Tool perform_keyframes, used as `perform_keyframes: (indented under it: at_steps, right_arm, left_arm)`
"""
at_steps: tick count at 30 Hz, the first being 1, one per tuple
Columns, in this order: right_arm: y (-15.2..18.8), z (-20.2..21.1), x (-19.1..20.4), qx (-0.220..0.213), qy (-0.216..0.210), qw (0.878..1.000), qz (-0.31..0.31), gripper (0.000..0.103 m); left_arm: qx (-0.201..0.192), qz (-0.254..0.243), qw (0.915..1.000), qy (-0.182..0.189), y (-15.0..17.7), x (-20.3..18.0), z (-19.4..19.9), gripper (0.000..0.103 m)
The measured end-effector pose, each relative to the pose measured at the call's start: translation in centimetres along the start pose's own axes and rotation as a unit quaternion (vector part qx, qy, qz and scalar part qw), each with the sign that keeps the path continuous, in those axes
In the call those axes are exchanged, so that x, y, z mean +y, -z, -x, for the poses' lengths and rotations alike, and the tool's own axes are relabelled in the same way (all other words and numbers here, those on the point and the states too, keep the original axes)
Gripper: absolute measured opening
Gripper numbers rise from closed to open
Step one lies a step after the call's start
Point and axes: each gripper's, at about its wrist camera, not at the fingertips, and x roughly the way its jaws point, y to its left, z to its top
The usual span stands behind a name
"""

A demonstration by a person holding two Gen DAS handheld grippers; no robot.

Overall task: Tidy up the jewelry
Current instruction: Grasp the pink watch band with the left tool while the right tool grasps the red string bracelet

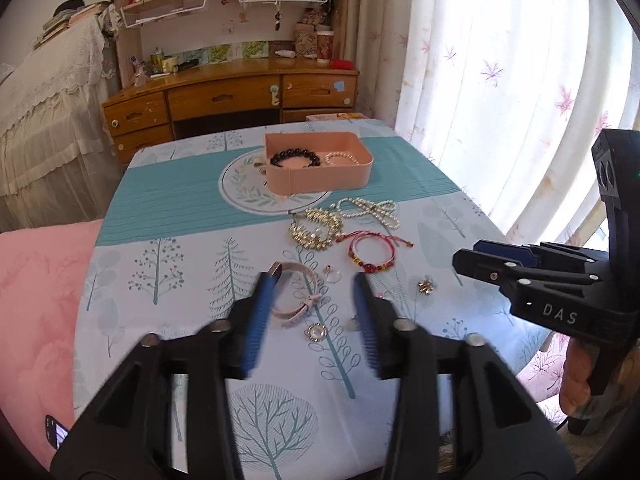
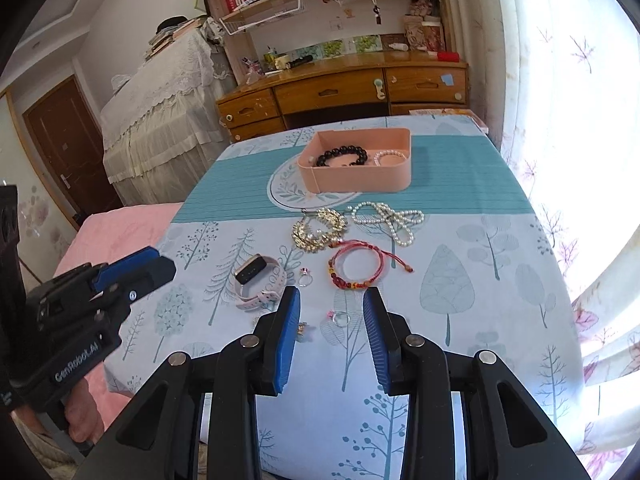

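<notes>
A pink box (image 1: 320,180) (image 2: 360,178) at the table's far middle holds a black bead bracelet (image 1: 295,157) and a small pearl bracelet (image 1: 341,157). In front of it lie a pearl necklace (image 2: 387,216), a gold necklace (image 2: 320,227), a red cord bracelet (image 2: 356,268), a pink watch (image 2: 260,280), rings (image 2: 340,317) and small brooches (image 1: 425,287). My left gripper (image 1: 314,280) is open and empty above the watch (image 1: 298,292). My right gripper (image 2: 332,294) is open and empty above a ring; it also shows at the right of the left wrist view (image 1: 466,258).
The table wears a blue tree-print cloth (image 2: 460,280). A pink bed (image 1: 36,320) lies left of it, a wooden desk (image 1: 232,96) with shelves behind, and a bright curtain (image 1: 500,80) to the right.
</notes>
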Motion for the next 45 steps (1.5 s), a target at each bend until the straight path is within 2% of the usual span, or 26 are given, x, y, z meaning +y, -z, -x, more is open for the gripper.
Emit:
perform_keyframes:
  at_steps: [4, 12, 16, 23, 28, 31, 33, 38, 45]
  right_arm:
    - [0.2, -1.6, -0.9, 0.016, 0.005, 1.0, -0.009, 0.033]
    - [0.1, -5.6, -1.9, 0.047, 0.029, 0.998, -0.013, 0.033]
    - [-0.1, -7.1, -1.9, 0.058, 0.032, 0.998, -0.01, 0.033]
    - [-0.5, -9.8, -2.1, 0.08, 0.027, 0.996, -0.008, 0.033]
    - [-0.7, -11.6, -1.8, 0.092, 0.021, 0.996, -0.001, 0.033]
    - [-0.7, -12.3, -2.0, 0.097, 0.019, 0.995, -0.001, 0.033]
    - [-0.8, -12.7, -2.1, 0.097, 0.019, 0.995, -0.001, 0.033]
    - [-0.8, -13.3, -2.3, 0.1, 0.015, 0.995, -0.001, 0.033]
    - [-0.8, -13.9, -2.4, 0.102, 0.01, 0.995, 0.003, 0.033]
  left_arm:
    - [0.011, 0.014, 0.9997, -0.017, 0.6, 1.0, -1.3, 0.051]
    - [0.049, 0.083, 0.9952, -0.013, 1.3, 5.4, -4.5, 0.052]
    - [0.075, 0.102, 0.9919, -0.01, 1.4, 7.0, -6.1, 0.052]
    - [0.111, 0.104, 0.9884, 0.003, 1.6, 7.3, -9.1, 0.052]
    - [0.152, 0.111, 0.982, 0.016, 2.0, 7.2, -11.9, 0.052]
    - [0.158, 0.12, 0.98, 0.013, 2.1, 7.2, -12.4, 0.052]
    - [0.148, 0.109, 0.983, 0.006, 1.8, 6.8, -12.1, 0.052]
    - [0.122, 0.054, 0.9906, 0.027, 0.7, 4.5, -11.1, 0.052]
    - [0.137, 0.002, 0.9896, 0.042, 0.4, 2.0, -12.7, 0.051]
